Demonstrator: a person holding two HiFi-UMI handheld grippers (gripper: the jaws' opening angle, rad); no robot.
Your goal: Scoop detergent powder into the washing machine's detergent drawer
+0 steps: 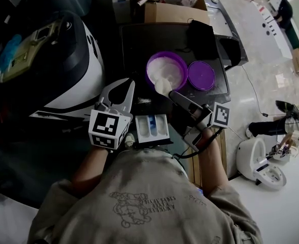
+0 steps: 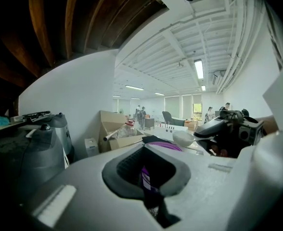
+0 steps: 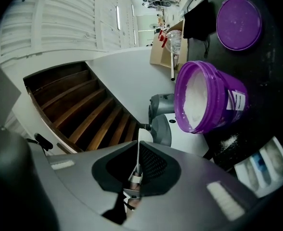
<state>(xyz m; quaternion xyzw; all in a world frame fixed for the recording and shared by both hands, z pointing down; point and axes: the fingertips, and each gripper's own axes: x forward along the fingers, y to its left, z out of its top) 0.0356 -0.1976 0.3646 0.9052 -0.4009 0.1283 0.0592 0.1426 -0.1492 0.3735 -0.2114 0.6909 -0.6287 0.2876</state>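
- The spoon (image 1: 163,87) is clamped by its handle between the fingers of the right gripper (image 1: 174,96), which are closed tight on it, so that the bowl reaches out ahead of the jaws.
- The bowl is held at the near rim of the purple tub (image 1: 150,64), which is left uncovered and is well filled with white powder; a scoop appears to be in hand, though how much powder lies in the bowl cannot be told.
- The lid (image 1: 201,75) is laid flat just beside the tub, out of the spoon's way.
- The drawer (image 1: 162,126) is pulled out just below the tub, close to the person, so only a short carry is needed; its compartments are open upward.
- The left gripper (image 1: 123,85) is held beside the drawer with its fingers apart and nothing between them, seemingly kept clear as a spare hand.
- A little spilled powder (image 1: 143,100) is seen on the dark surface (image 1: 134,50) between tub and drawer, so a level spoon is called for.
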